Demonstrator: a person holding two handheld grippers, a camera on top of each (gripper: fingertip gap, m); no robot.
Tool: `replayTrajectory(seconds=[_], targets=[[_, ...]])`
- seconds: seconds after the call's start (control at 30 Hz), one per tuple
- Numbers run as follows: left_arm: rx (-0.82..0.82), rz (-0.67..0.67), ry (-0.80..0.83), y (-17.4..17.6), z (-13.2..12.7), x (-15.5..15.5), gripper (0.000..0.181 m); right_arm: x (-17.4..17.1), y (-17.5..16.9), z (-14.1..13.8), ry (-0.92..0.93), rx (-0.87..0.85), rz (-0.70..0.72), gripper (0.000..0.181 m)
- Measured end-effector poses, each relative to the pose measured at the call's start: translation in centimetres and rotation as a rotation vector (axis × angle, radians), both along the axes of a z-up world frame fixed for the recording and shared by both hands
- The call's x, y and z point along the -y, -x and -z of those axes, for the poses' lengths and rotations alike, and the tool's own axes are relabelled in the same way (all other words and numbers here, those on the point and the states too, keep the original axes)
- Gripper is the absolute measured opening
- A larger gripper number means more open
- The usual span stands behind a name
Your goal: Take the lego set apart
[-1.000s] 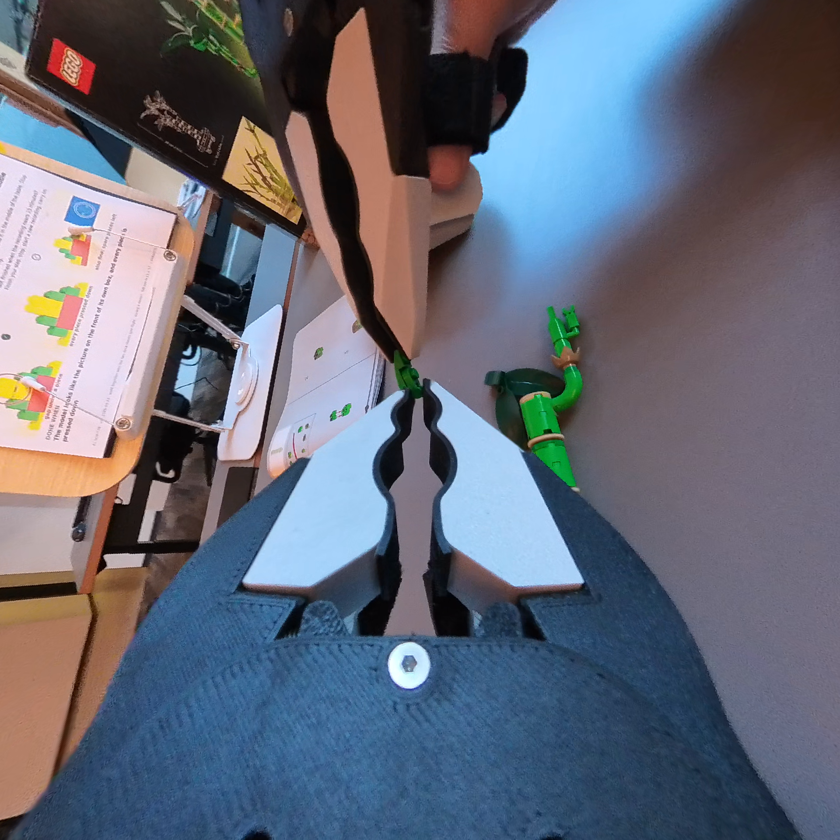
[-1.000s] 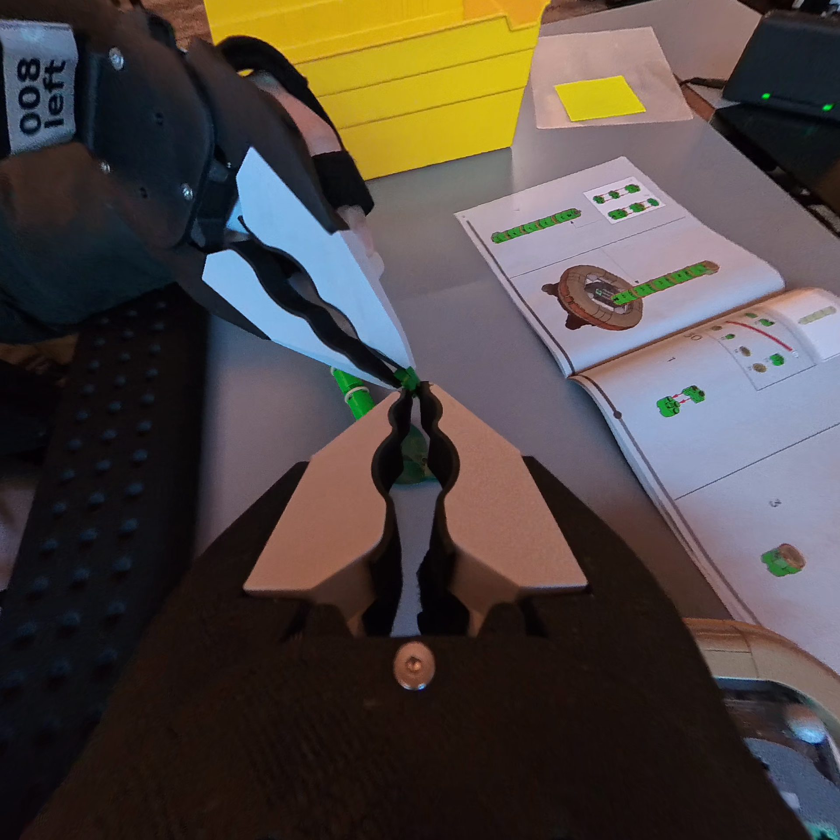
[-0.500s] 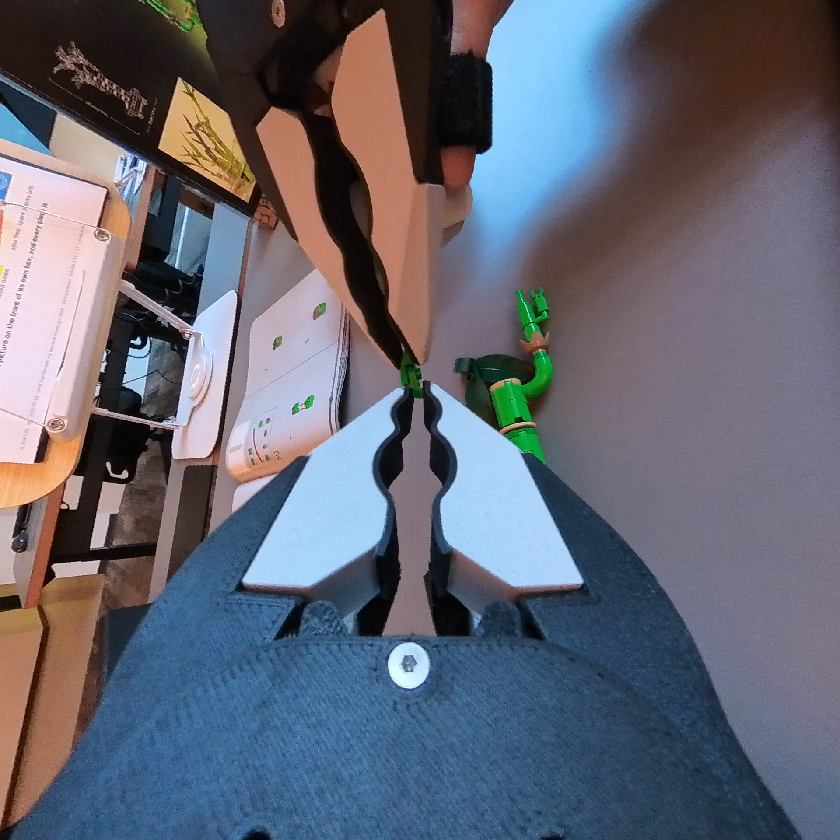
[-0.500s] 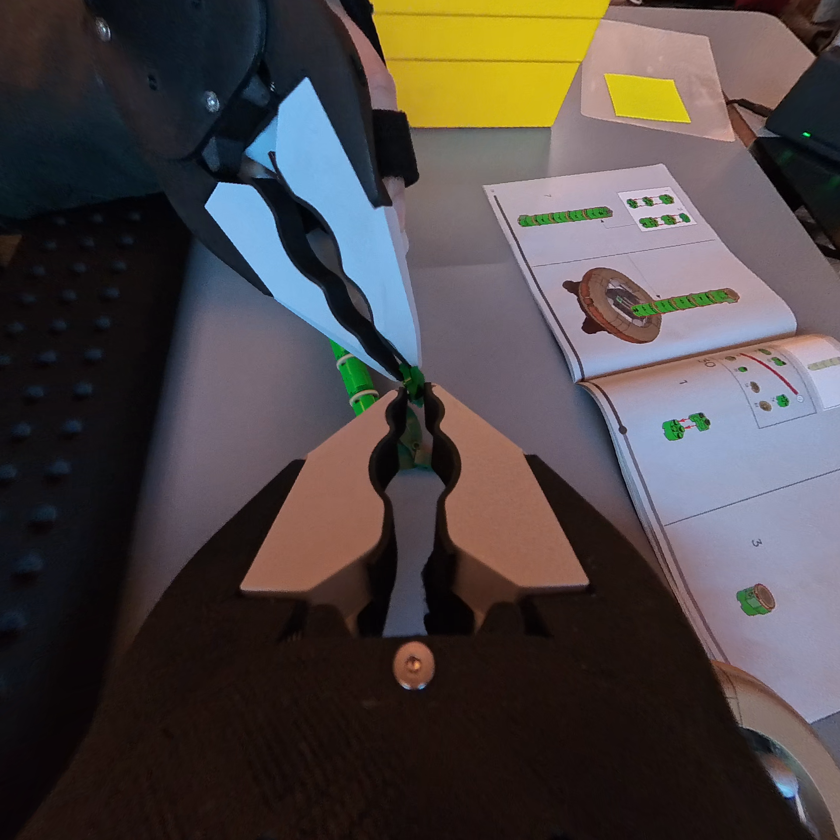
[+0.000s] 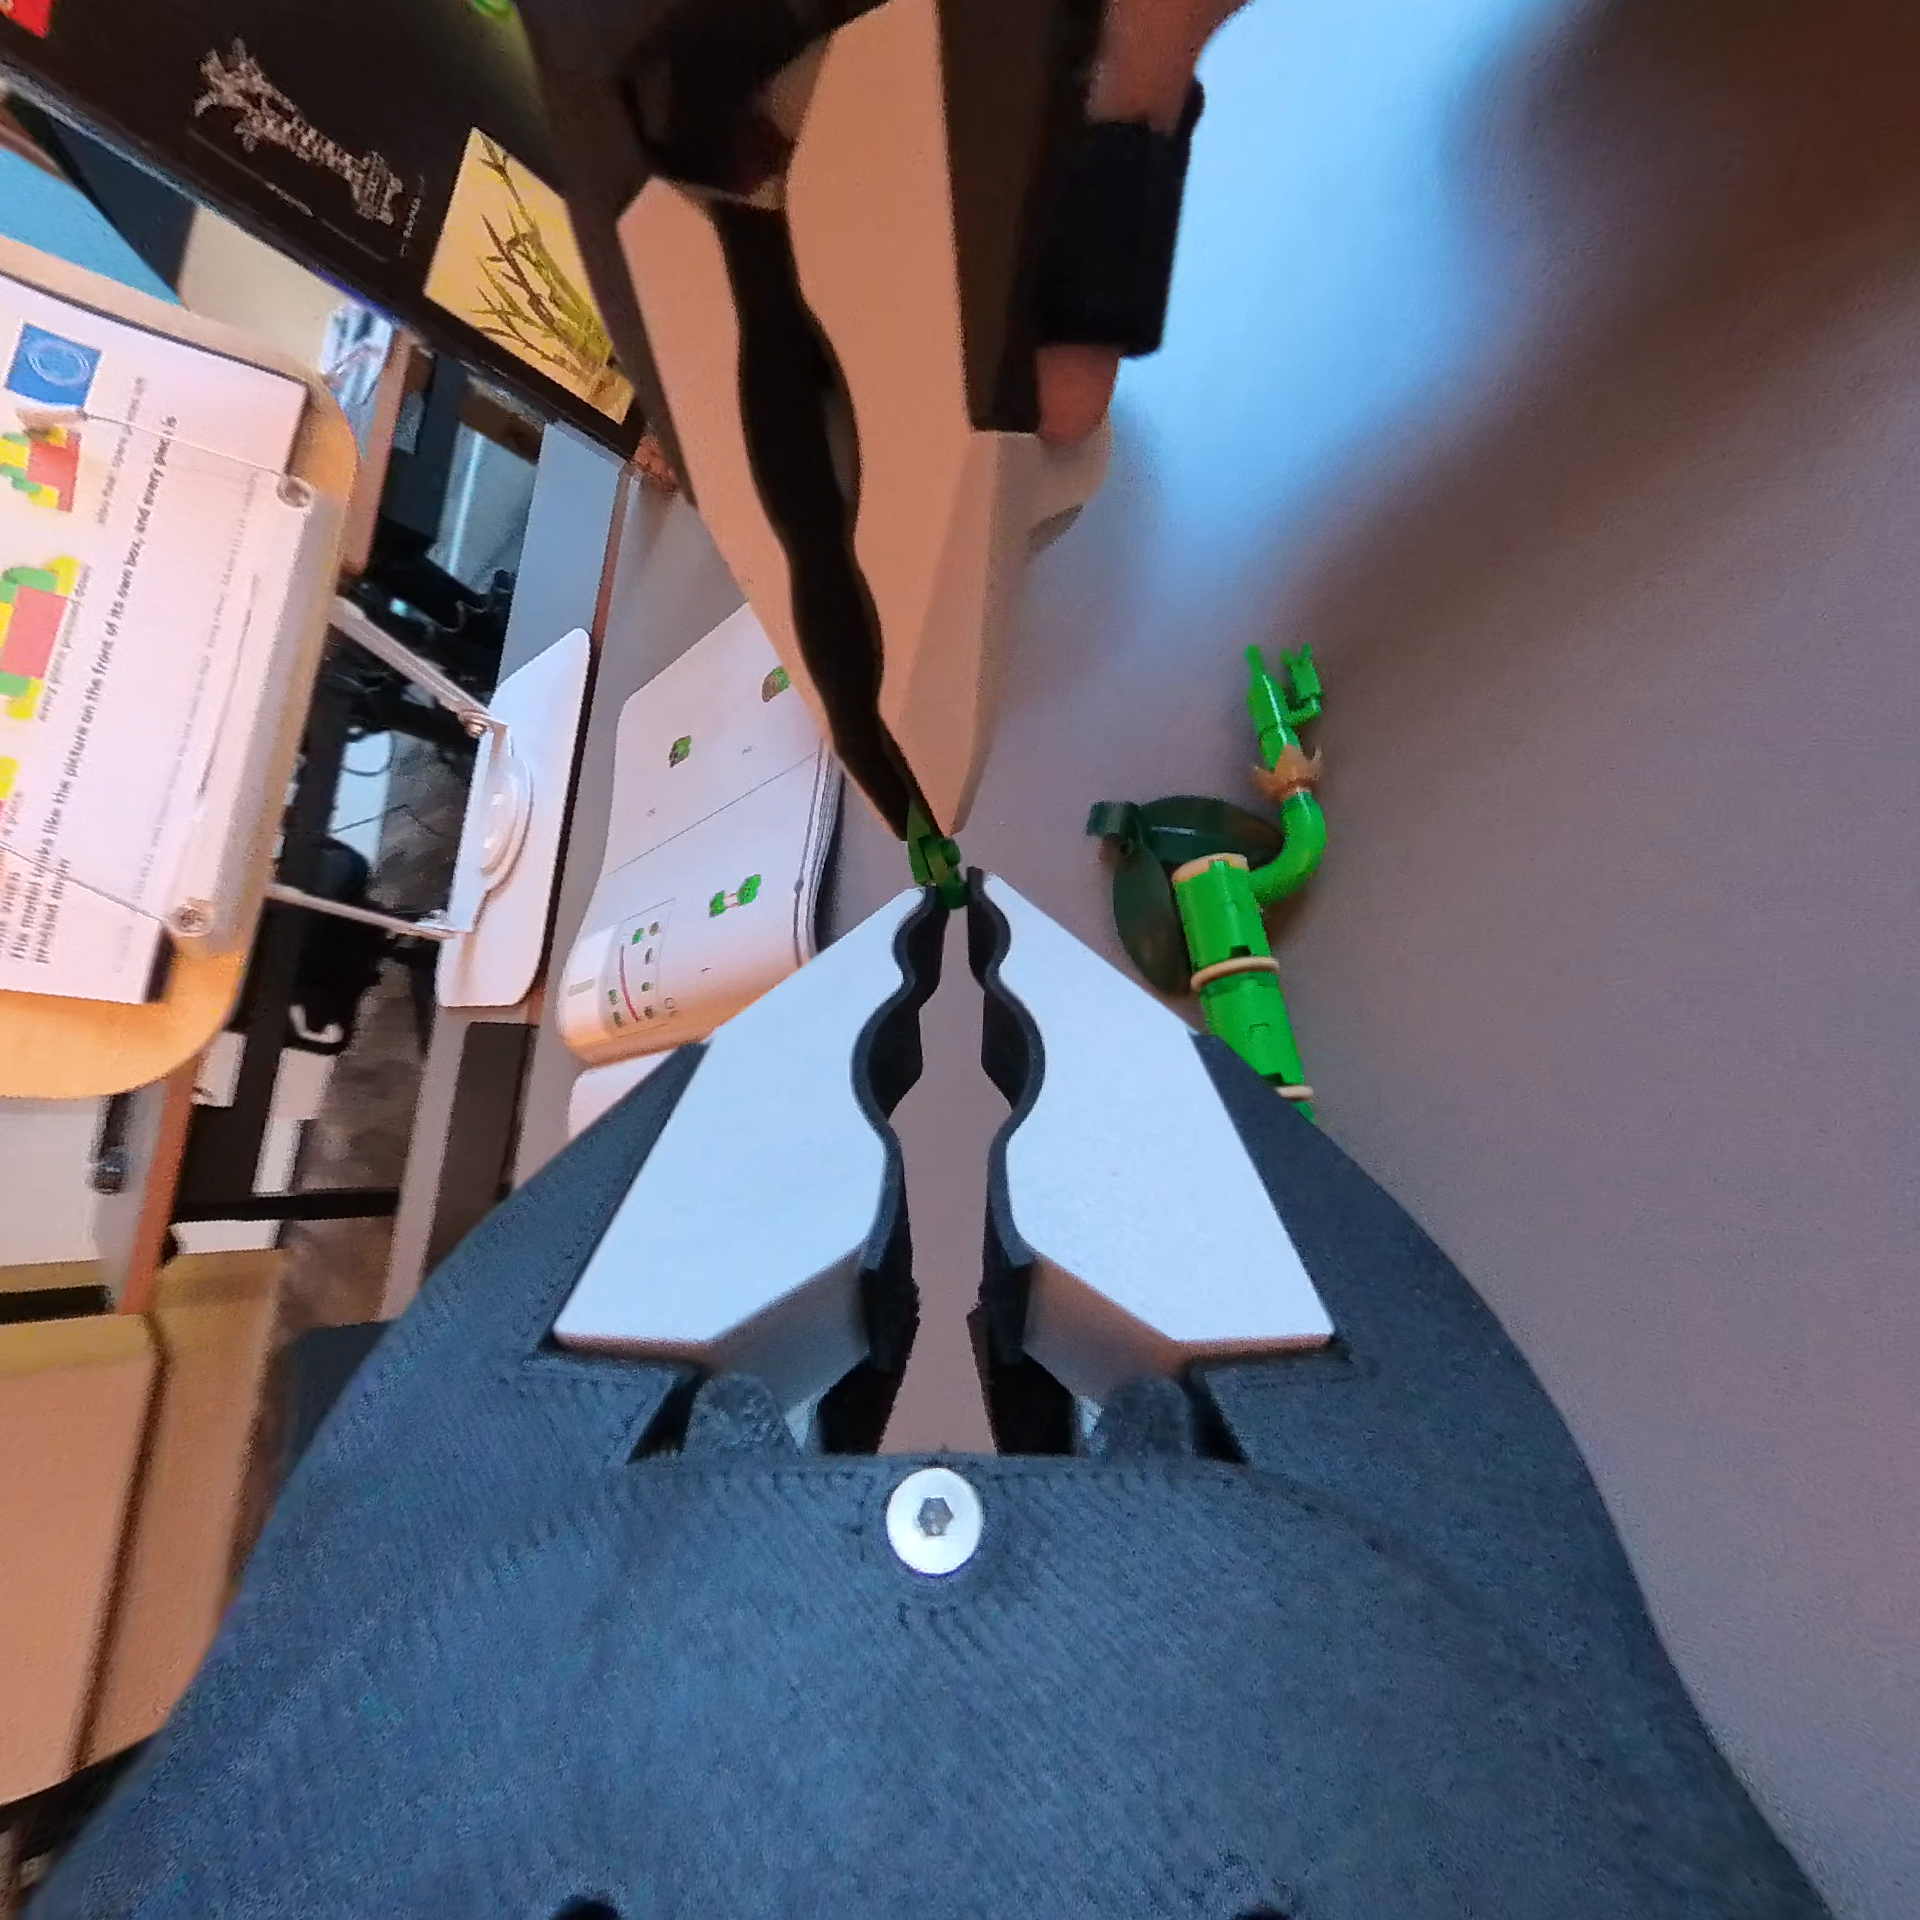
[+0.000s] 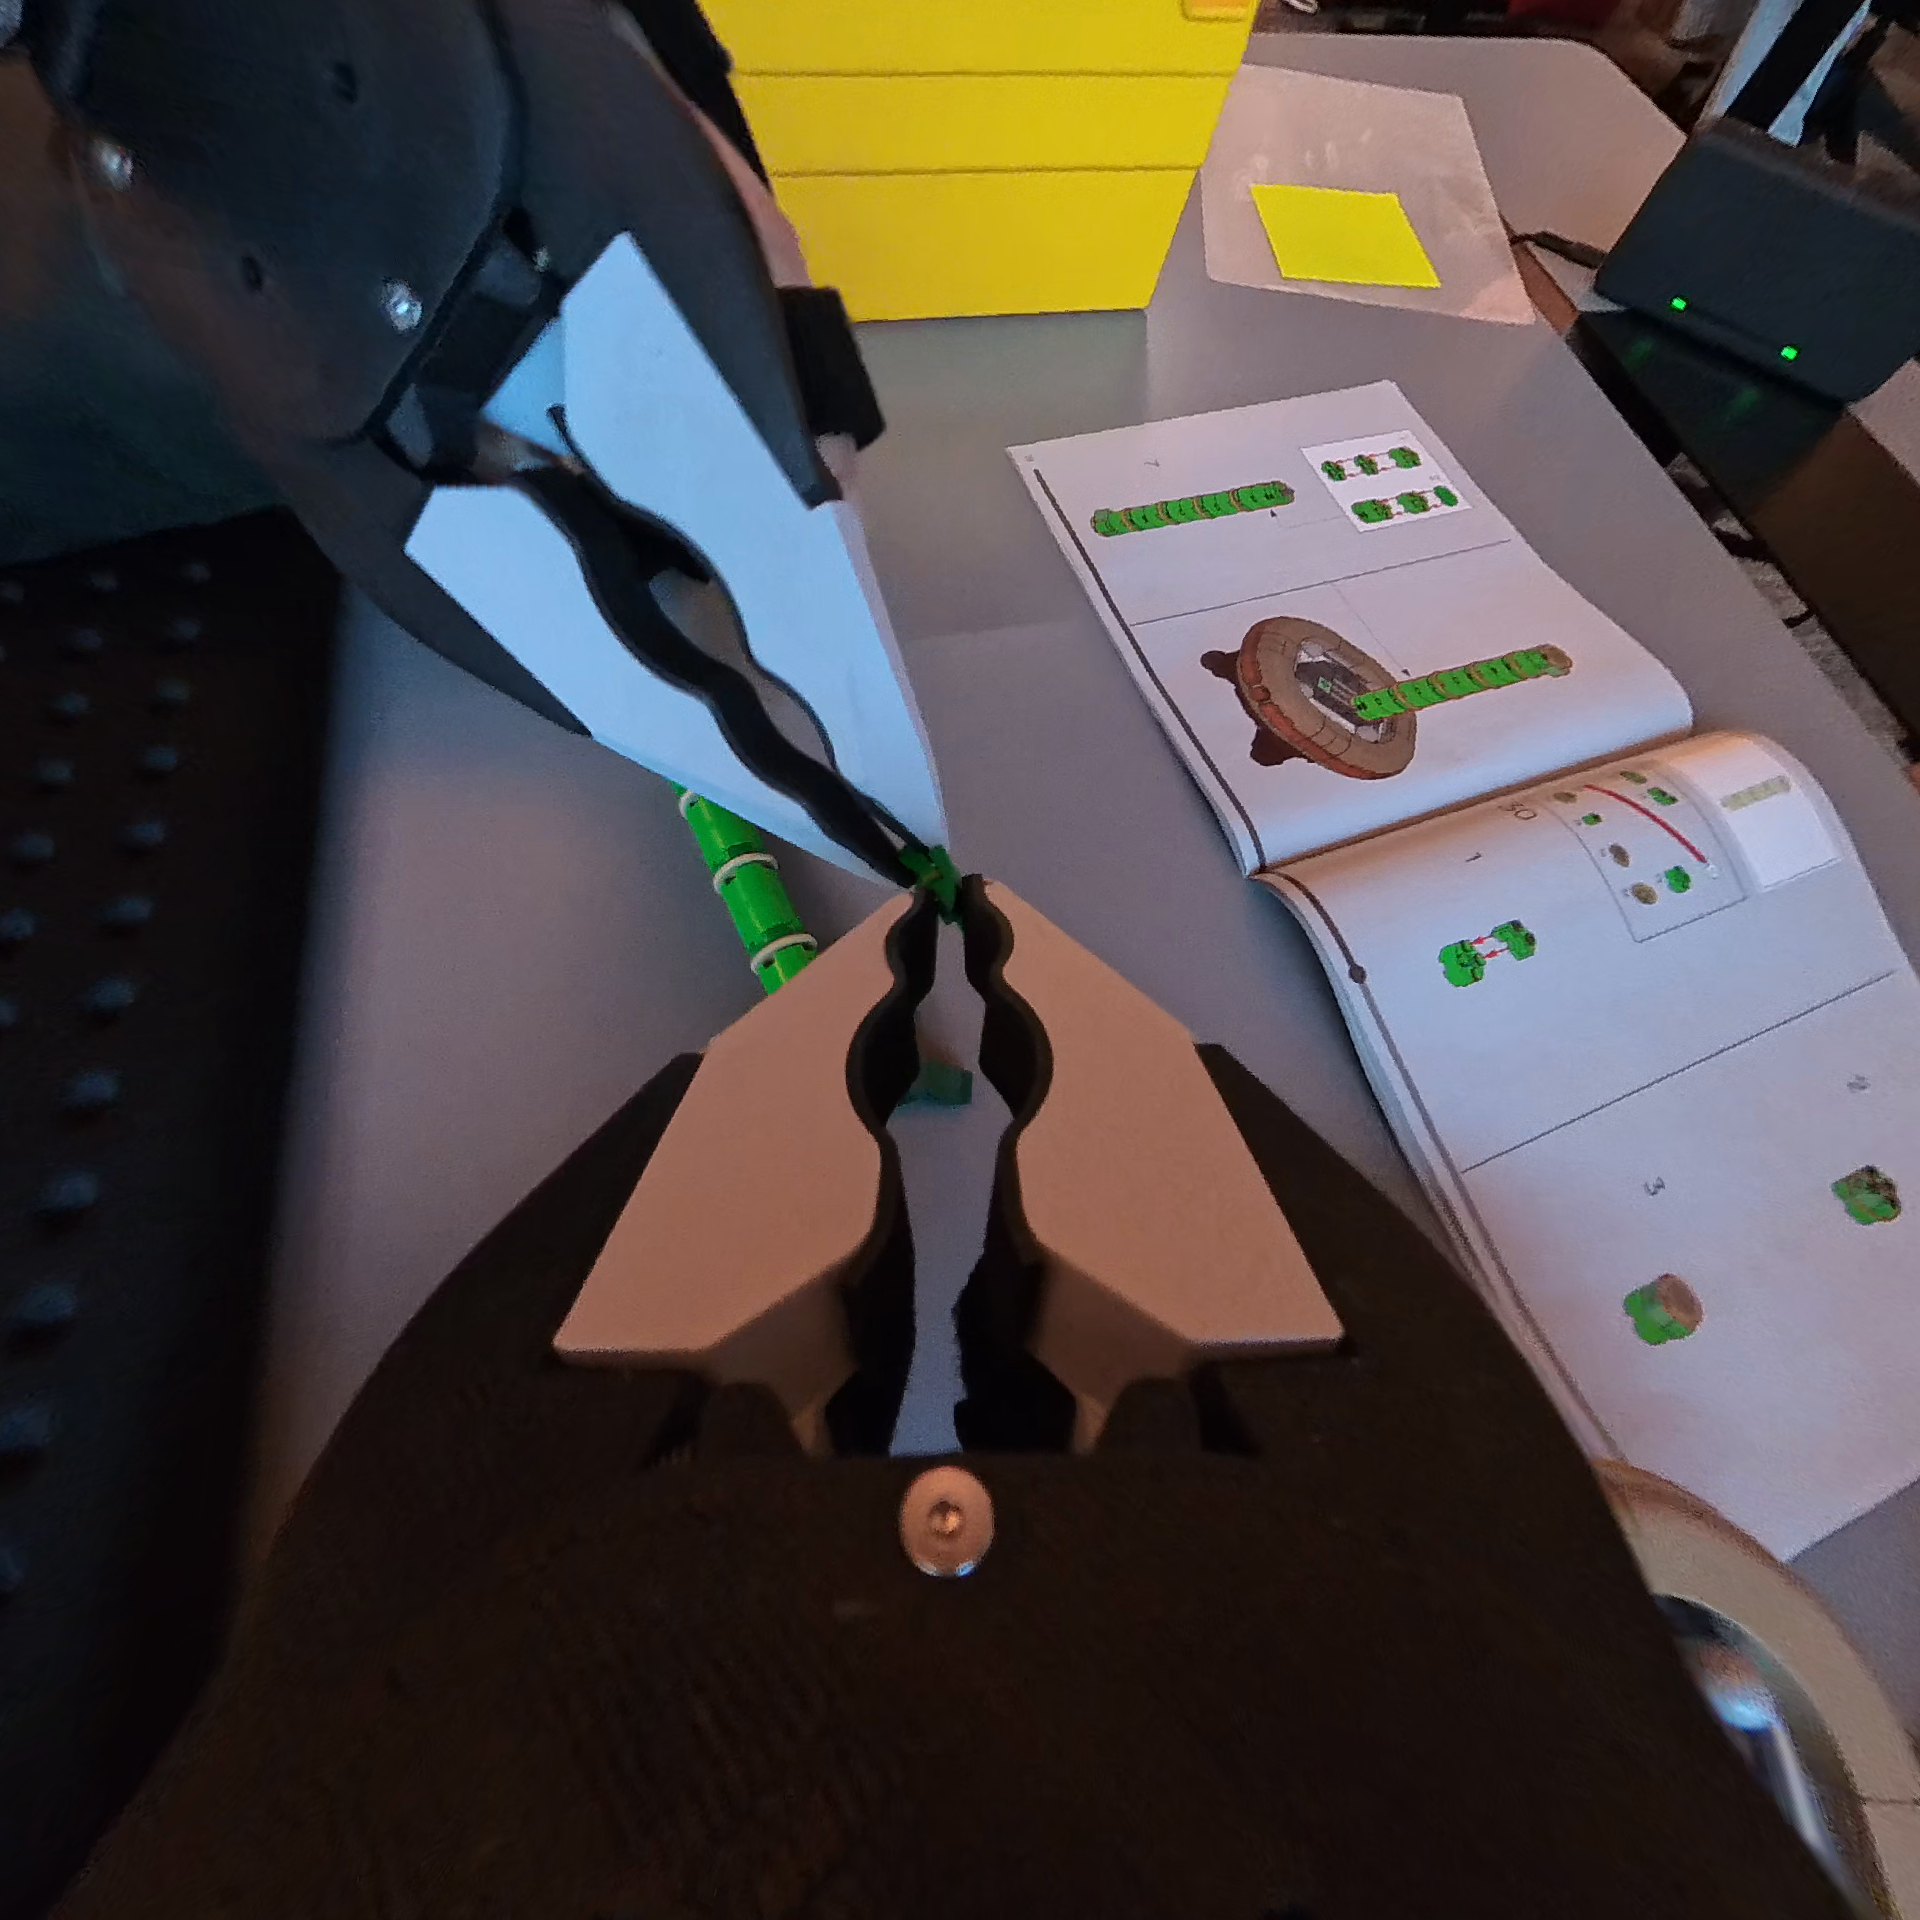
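Note:
A small green lego piece [image 5: 934, 858] is pinched tip to tip between both grippers above the grey table. My left gripper [image 5: 948, 896] is shut on its near end. My right gripper [image 5: 928, 821] comes down from the top of the left wrist view and is shut on the other end. In the right wrist view my right gripper [image 6: 940, 902] meets the left gripper [image 6: 912, 864] at the same piece [image 6: 938, 876]. A green bamboo stalk with a dark leaf [image 5: 1231, 935] lies on the table to the side. It also shows in the right wrist view [image 6: 743, 894], partly hidden.
An open instruction booklet [image 6: 1455, 727] lies to the right, with a yellow bin [image 6: 987, 156] behind it. A black device with green lights [image 6: 1766, 260] stands at the far right, and a black studded mat [image 6: 125, 935] lies on the left. A small green part [image 6: 943, 1086] lies under the right jaws. A black set box [image 5: 312, 156] also shows. Left and right tips are no more than a few centimetres apart.
Both grippers stay shut tip to tip on the small green piece. The pair has shifted and tilted a little, so the stalk and booklet sit differently in both views.

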State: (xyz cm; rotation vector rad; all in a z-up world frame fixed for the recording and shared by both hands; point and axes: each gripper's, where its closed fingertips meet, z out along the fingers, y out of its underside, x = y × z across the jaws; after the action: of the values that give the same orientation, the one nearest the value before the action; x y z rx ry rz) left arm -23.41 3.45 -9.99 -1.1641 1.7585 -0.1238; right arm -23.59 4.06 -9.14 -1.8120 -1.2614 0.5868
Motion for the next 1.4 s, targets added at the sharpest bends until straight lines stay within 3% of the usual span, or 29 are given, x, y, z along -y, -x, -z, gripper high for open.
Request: replayTrajectory(seconds=[0.23,0.47,0.63,0.83,1.17,1.33,1.4], targets=[[-0.041,-0.035,-0.057,0.1,0.2,-0.6,0.002,-0.7,0.0,0.2,0.113,-0.076,0.073,0.002],[0.070,-0.102,0.177,0.2,-0.2,-1.0,0.002,-1.2,0.2,-0.3,-0.007,-0.056,0.095,0.002],[0.181,-0.122,0.442,0.0,-0.1,-1.0,0.003,-1.1,0.1,-0.1,-0.003,-0.069,0.054,0.003],[0.132,-0.090,0.423,-0.2,0.7,-0.5,0.003,-0.4,0.1,0.5,0.027,-0.066,-0.011,0.003],[-0.098,-0.003,0.267,0.5,3.2,0.8,0.003,1.1,0.5,3.2,-0.156,0.234,-0.124,0.004],[-0.169,0.044,0.009,0.6,2.9,0.4,0.002,0.8,0.6,2.8,-0.004,0.107,-0.068,0.003],[-0.198,0.083,0.002,0.7,3.2,1.0,0.002,0.0,0.3,2.3,0.049,0.031,-0.013,0.002]])
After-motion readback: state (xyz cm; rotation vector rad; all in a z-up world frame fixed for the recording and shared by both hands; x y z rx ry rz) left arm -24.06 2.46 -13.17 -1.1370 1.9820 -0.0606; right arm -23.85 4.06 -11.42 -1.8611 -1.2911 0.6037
